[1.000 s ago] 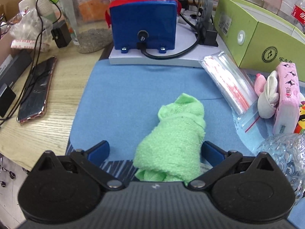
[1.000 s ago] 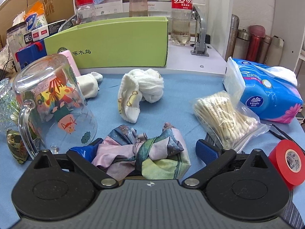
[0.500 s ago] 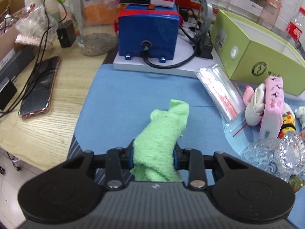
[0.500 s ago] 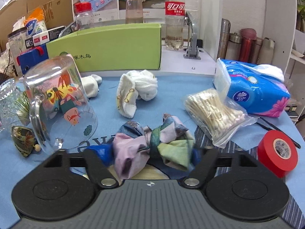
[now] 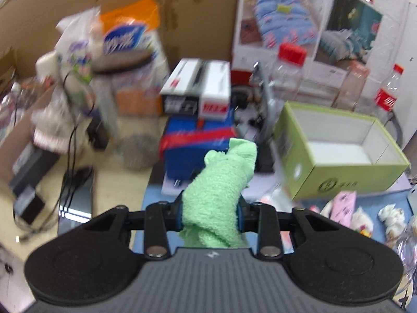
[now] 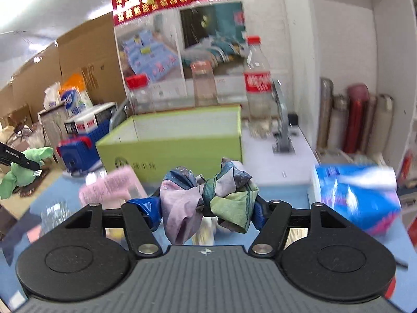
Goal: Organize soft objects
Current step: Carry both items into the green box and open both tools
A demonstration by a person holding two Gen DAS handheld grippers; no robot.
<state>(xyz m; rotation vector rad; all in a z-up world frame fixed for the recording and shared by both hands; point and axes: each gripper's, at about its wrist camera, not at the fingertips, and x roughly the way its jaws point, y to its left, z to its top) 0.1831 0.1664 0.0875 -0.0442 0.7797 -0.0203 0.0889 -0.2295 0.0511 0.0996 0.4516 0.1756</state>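
My left gripper (image 5: 209, 214) is shut on a rolled green towel (image 5: 221, 177), which stands up between the blue pads, lifted off the blue mat. An open green box (image 5: 351, 180) with a white inside lies ahead to its right. My right gripper (image 6: 206, 208) has a crumpled patterned cloth (image 6: 182, 203) in pink, blue and green between its pads; the jaws are closing and press on it. The cloth hangs in the air in front of the green box (image 6: 177, 154). At the far left of the right wrist view the green towel (image 6: 15, 177) shows again.
A blue device (image 5: 198, 154) with white cartons on top stands behind the mat, and a phone (image 5: 75, 198) lies on the wooden desk at left. A pink tissue pack (image 5: 344, 206), white socks (image 5: 391, 214), a blue tissue pack (image 6: 359, 195) and bottles (image 6: 258, 88) crowd the box.
Both grippers closed on their cloths, the left on the green towel and the right on the patterned cloth, then rose off the mat and tilted up toward the green box.
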